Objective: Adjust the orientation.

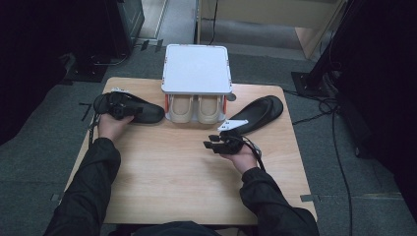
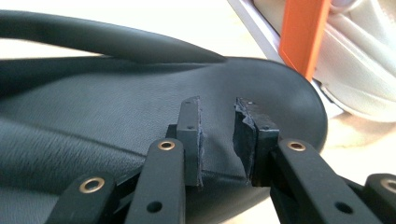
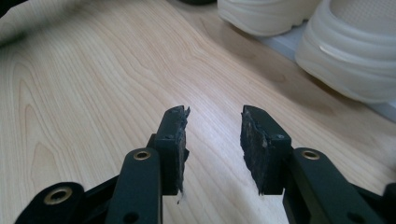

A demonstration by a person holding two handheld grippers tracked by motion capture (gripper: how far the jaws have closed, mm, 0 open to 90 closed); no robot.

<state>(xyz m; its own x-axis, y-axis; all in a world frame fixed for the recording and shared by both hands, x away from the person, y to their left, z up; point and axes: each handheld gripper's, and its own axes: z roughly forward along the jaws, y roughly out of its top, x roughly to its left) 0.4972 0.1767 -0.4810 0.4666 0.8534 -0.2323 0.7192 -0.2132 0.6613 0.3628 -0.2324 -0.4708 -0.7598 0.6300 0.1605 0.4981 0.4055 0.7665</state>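
Observation:
A black slipper (image 1: pixel 147 113) lies at the table's left, toe toward the white rack (image 1: pixel 196 69). My left gripper (image 1: pixel 119 109) hovers over its heel half. In the left gripper view the jaws (image 2: pixel 219 105) stand a narrow gap apart above the slipper's insole (image 2: pixel 93 107), its strap (image 2: pixel 116 42) arching beyond, and nothing sits between the pads. A second black slipper (image 1: pixel 260 112) lies at the right. My right gripper (image 1: pixel 210 142) is held near it over bare wood, pointing left, open and empty (image 3: pixel 215 112).
The white rack has a flat lid and orange posts (image 2: pixel 303 37), and a pair of beige shoes (image 1: pixel 196 109) stands inside it, also seen close ahead (image 3: pixel 355 60). The wooden table (image 1: pixel 172 182) has bare room in front. Cables run across the floor at the right (image 1: pixel 339 147).

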